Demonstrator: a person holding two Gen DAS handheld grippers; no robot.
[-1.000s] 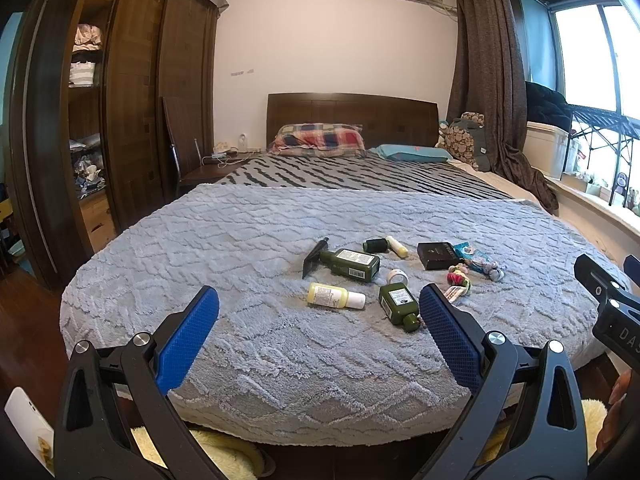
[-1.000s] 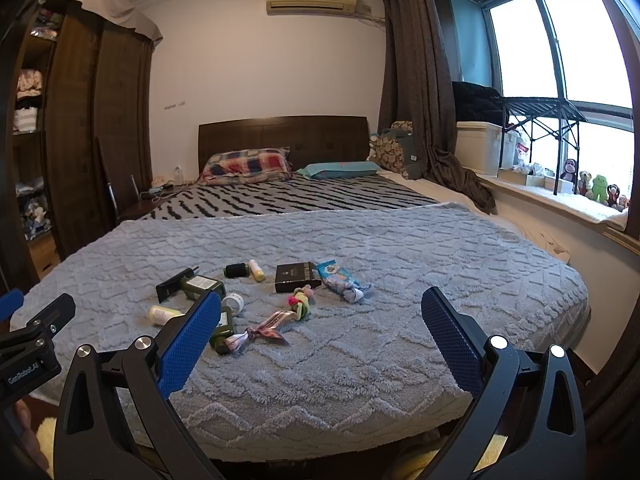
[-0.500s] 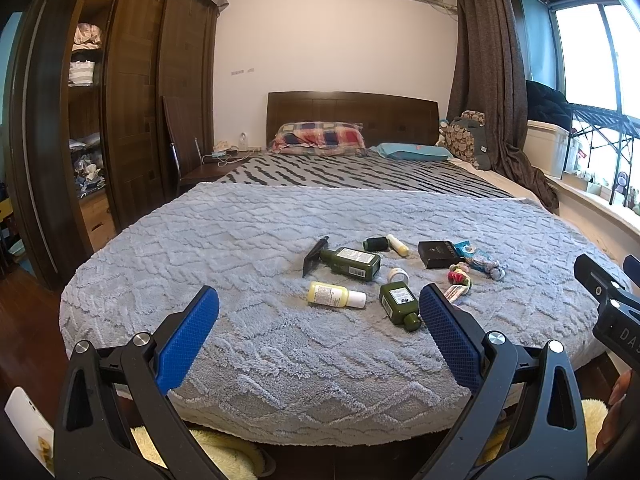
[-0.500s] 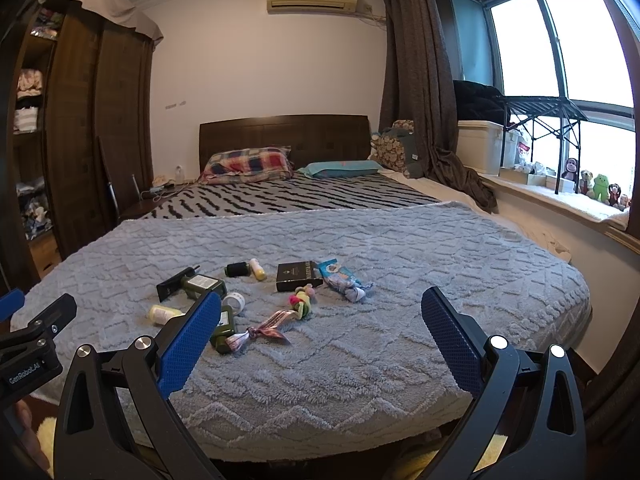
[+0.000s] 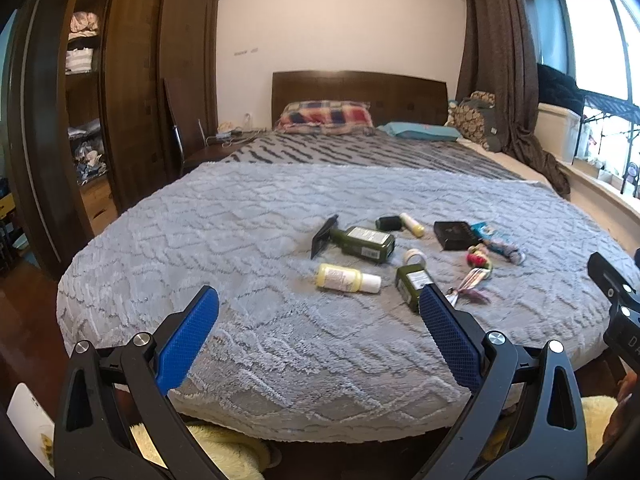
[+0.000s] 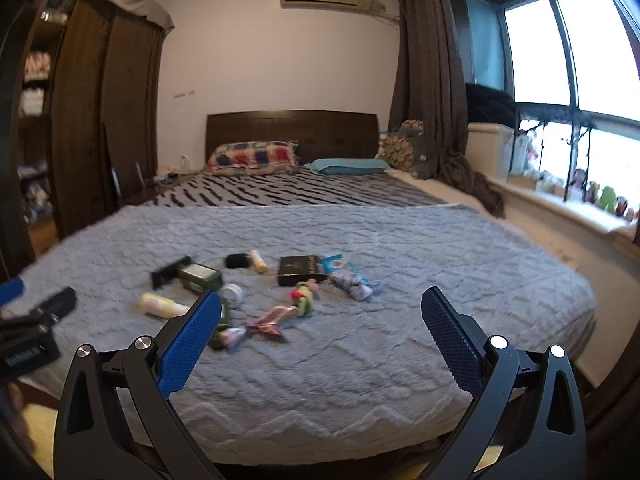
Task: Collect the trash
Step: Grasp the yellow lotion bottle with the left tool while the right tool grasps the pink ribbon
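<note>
A scatter of small trash lies on the grey blanket point(image 5: 248, 248) that covers the foot half of the bed. Taking the black box point(image 5: 454, 235) as the marker: a blue wrapper point(image 5: 496, 240) touches its window side, and a small bright knotted bundle point(image 5: 478, 259) sits just in front of it, with a pink foil wrapper point(image 5: 472, 286) nearer still to the bed's foot edge. Toward the wardrobe side of the box lie a yellow tube point(image 5: 412, 225) and a black cap point(image 5: 388, 223), then a large green bottle point(image 5: 364, 242) with a black pump head, on its side. In front of that bottle are a small white jar point(image 5: 415, 257), a yellow bottle point(image 5: 346, 279) with a white cap, and a smaller green bottle point(image 5: 412, 284), all lying down. The left gripper point(image 5: 318, 336) hangs over the blanket's foot edge, blue fingers spread wide with nothing between them. The right gripper point(image 6: 320, 336) hangs likewise, spread and empty; its view is blurred. Far beyond the box, a plaid pillow point(image 5: 326, 117) leans by the headboard point(image 5: 360, 88).
</note>
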